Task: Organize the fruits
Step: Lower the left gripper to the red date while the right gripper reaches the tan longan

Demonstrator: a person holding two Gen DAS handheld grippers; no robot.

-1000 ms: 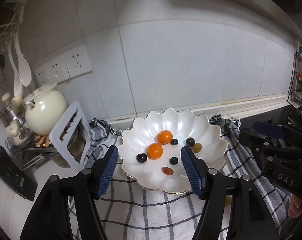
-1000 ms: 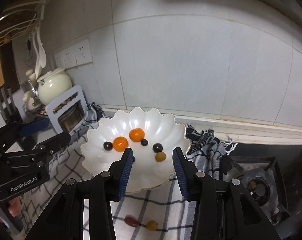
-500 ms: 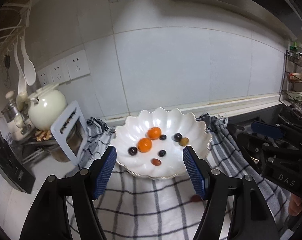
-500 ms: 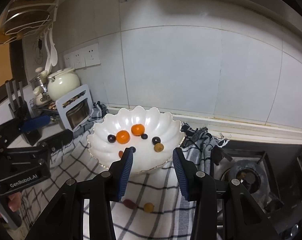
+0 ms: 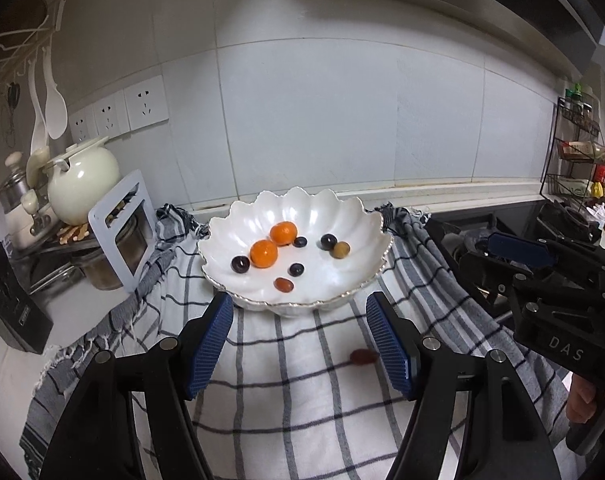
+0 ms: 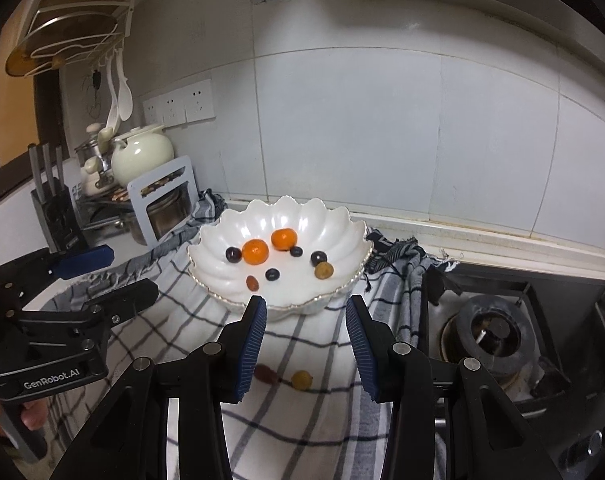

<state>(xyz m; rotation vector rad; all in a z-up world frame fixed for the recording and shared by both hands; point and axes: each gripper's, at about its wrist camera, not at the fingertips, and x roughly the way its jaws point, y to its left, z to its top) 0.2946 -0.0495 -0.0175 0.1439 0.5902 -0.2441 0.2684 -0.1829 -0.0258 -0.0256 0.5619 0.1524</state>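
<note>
Both grippers tilt downward toward the bowl (image 5: pixel 298 216) at twelve o'clock: left gripper (image 5: pixel 300 340) spread, empty; right gripper (image 6: pixel 305 340) narrower, empty.

Both wrist views near, sharing bowl (image 5: pixel 376 236)

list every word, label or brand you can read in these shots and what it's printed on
"DAS": on the black body of the right gripper, seen from the left wrist camera.
"GenRobot.AI": on the black body of the left gripper, seen from the right wrist camera.
Labels on the bottles in the wire rack: too small and blurred to read.
Wall sockets: no readable text.
</note>
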